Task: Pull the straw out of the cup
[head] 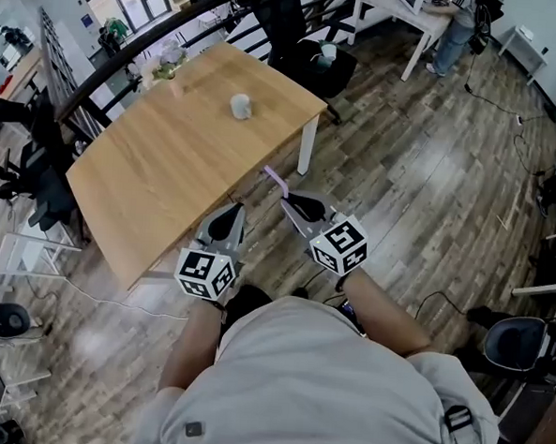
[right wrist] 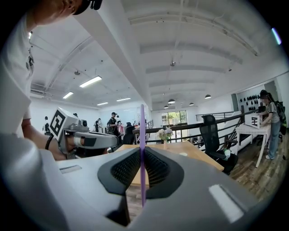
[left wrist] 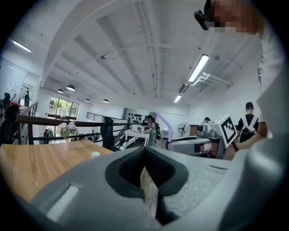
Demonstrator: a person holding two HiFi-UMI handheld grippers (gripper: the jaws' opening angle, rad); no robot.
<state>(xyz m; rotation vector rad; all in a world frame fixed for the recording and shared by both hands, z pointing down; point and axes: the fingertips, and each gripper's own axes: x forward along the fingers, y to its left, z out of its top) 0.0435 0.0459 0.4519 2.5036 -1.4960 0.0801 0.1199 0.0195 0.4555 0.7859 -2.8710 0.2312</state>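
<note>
A purple straw (head: 275, 179) stands upright between the jaws of my right gripper (head: 288, 205), which is shut on it; in the right gripper view the straw (right wrist: 142, 149) runs straight up through the closed pads. The small white cup (head: 240, 105) stands on the far part of the wooden table (head: 168, 172), well away from both grippers, and shows as a small white shape (right wrist: 183, 154) in the right gripper view. My left gripper (head: 230, 213) is held beside the right one off the table's near corner, jaws together with nothing in them. From the left gripper view the straw (left wrist: 165, 122) rises above the right gripper (left wrist: 180, 145).
A small vase of flowers (head: 174, 83) stands at the table's far edge. A black chair (head: 311, 59) sits beyond the table by a dark railing (head: 168, 22). A white desk (head: 403, 13) with a person is at the back right. Another chair (head: 519, 344) and cables lie at the right.
</note>
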